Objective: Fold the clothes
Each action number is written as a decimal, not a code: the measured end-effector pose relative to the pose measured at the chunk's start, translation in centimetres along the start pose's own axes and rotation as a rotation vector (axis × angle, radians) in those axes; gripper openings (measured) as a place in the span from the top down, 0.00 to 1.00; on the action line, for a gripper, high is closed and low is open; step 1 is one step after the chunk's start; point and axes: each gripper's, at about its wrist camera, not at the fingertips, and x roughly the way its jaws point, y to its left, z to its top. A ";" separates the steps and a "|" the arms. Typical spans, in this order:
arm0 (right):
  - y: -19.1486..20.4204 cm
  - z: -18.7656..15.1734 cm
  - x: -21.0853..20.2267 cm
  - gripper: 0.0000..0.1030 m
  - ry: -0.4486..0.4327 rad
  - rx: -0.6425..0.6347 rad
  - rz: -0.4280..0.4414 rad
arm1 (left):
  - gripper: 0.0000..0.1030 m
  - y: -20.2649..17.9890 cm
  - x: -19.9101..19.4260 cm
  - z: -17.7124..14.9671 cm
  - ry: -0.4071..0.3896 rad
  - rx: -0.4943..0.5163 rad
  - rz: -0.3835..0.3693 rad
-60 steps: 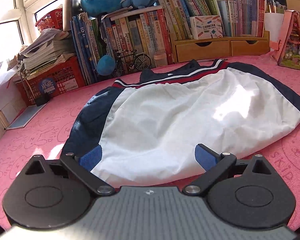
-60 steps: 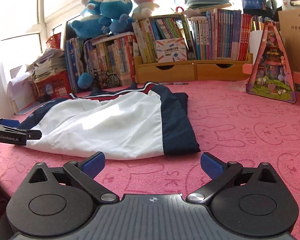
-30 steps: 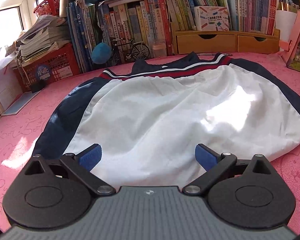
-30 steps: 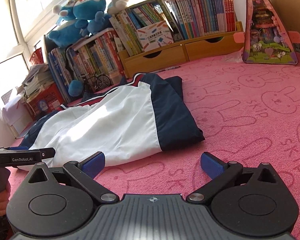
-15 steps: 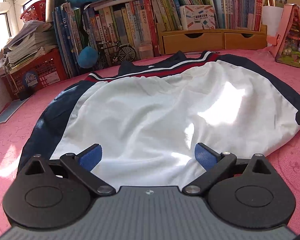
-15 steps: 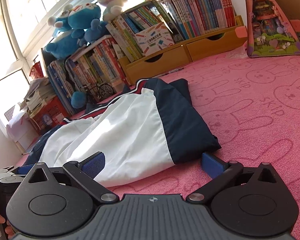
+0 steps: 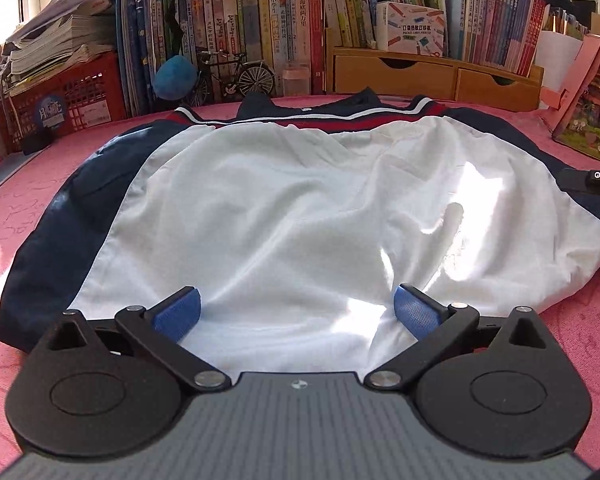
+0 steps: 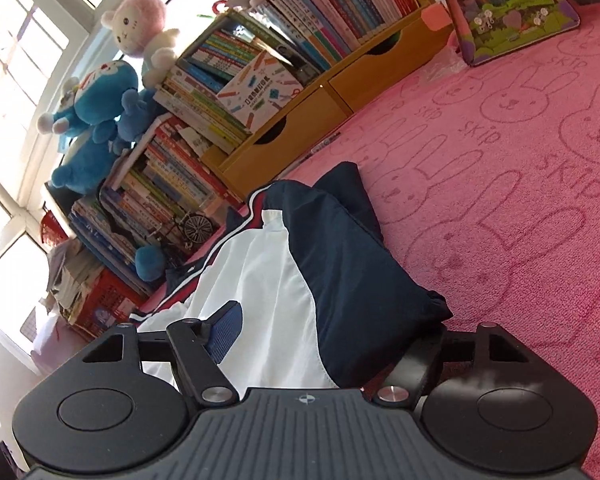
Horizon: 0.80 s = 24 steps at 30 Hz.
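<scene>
Pink bunny-print cover (image 8: 520,184): right gripper (image 8: 324,344) closing around jacket (image 8: 340,280) hem at lower centre; left gripper (image 7: 296,312) open, empty.

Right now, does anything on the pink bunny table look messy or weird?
Only the white and navy jacket: it lies rumpled, with wrinkles across its white panel, not yet folded. The right gripper is closing over the jacket's navy corner; the left gripper sits open over its white hem. Nothing is spilled or broken.

Sunlit windows (image 8: 4,80), crowded bookshelf (image 7: 240,28), pink bunny-print cover (image 8: 520,184).
</scene>
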 end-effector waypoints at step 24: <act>27.9 -17.9 7.6 0.88 -0.077 -1.238 0.160 | 0.01 21.2 -7.6 -4.2 -0.059 -0.542 0.020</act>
